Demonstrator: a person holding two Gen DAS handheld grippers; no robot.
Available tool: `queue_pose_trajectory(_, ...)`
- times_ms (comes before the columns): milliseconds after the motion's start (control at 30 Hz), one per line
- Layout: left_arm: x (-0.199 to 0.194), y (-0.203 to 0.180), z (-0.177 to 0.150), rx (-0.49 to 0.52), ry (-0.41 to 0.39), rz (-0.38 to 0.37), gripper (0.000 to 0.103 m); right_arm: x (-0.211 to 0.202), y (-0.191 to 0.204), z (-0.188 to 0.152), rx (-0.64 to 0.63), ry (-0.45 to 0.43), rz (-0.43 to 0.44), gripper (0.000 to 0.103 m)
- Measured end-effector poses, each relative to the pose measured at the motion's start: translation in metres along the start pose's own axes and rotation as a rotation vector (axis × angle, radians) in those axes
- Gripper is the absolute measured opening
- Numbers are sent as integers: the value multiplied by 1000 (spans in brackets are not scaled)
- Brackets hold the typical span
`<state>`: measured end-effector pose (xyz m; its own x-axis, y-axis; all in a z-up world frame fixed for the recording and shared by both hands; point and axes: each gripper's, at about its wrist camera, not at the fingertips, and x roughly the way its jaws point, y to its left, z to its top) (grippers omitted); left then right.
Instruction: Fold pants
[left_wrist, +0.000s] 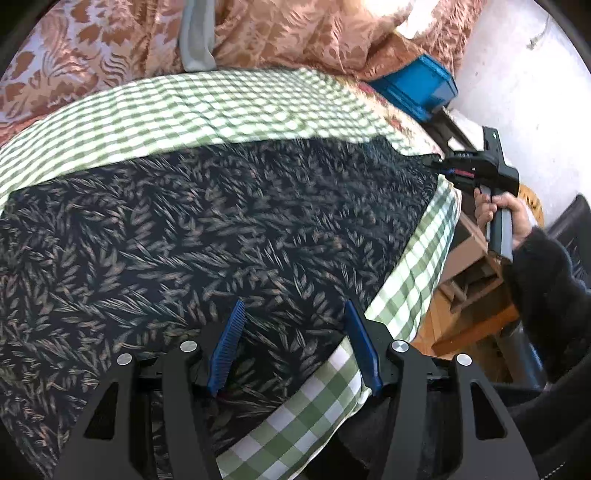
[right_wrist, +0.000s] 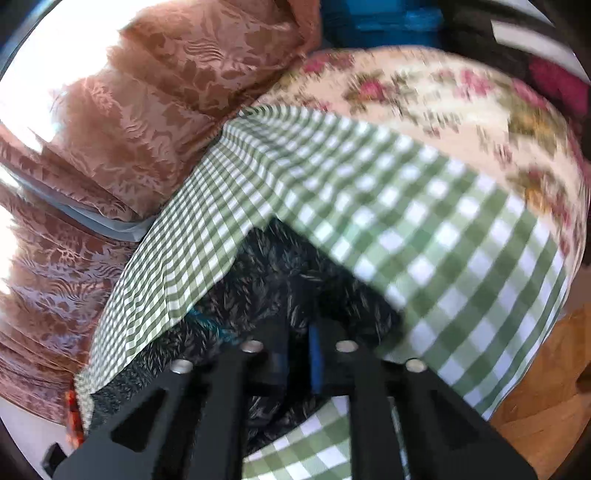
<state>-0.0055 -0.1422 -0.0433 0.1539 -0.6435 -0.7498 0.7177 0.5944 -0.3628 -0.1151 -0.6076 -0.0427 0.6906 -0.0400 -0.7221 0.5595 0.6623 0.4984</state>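
Checked cloth covers the counter; the pants lie spread on it. My left gripper gapes over their near edge; my right gripper pinches the far corner. Next, I judge: left grips, both fold.

The right tongs pinch the dark leaf-print pants over the green checked cloth.
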Motion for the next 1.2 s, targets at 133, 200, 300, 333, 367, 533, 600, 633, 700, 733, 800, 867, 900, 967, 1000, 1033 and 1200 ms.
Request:
queue_pose_trajectory(133,-2,13,-2,-44,0,14,55,-2,-9,0,-39,-8,-86,6)
queue_pose_trajectory(200,0,17,-4,-57,12,7,55,16,-15,-11,-75,69,-133,7)
queue_pose_trajectory(300,0,17,-8,-48,19,9,55,11,-30,-14,13,61,-70,12)
queue_pose_trajectory(333,-2,19,-9,-50,18,6,55,8,-33,-12,36,54,-54,18)
queue_pose_trajectory(367,-3,19,-9,-55,17,4,55,3,-34,-9,39,41,-63,22)
queue_pose_trajectory(533,-14,30,-8,-117,-23,12,55,-13,-18,19,-26,-32,-115,31)
queue_pose_trajectory(600,-16,33,-5,-135,-35,21,55,-2,-1,29,-79,-11,-108,31)
queue_pose_trajectory(633,-17,34,-5,-141,-40,30,55,9,11,34,-116,12,-107,31)
queue_pose_trajectory(700,-20,37,-5,-150,-47,40,55,36,31,41,-176,61,-120,31)
queue_pose_trajectory(733,-23,38,-5,-155,-52,47,55,46,35,44,-185,77,-127,31)
queue_pose_trajectory(800,-27,42,-7,-162,-60,55,55,73,44,48,-194,144,-104,38)
queue_pose_trajectory(867,-30,45,-8,-170,-71,68,55,89,50,47,-226,178,-144,36)
queue_pose_trajectory(900,-31,46,-8,-175,-73,74,55,95,53,46,-249,201,-175,7)
queue_pose_trajectory(967,-32,49,-9,-184,-73,88,55,93,57,44,-275,182,-196,0)
queue_pose_trajectory(1000,-32,52,-11,-192,-71,97,55,88,59,45,-293,144,-222,0)
queue_pose_trajectory(1033,-31,54,-12,-199,-68,101,55,85,57,46,-290,120,-239,0)
queue_pose_trajectory(1200,-24,58,-20,-202,-44,145,55,95,23,47,-191,123,-297,0)
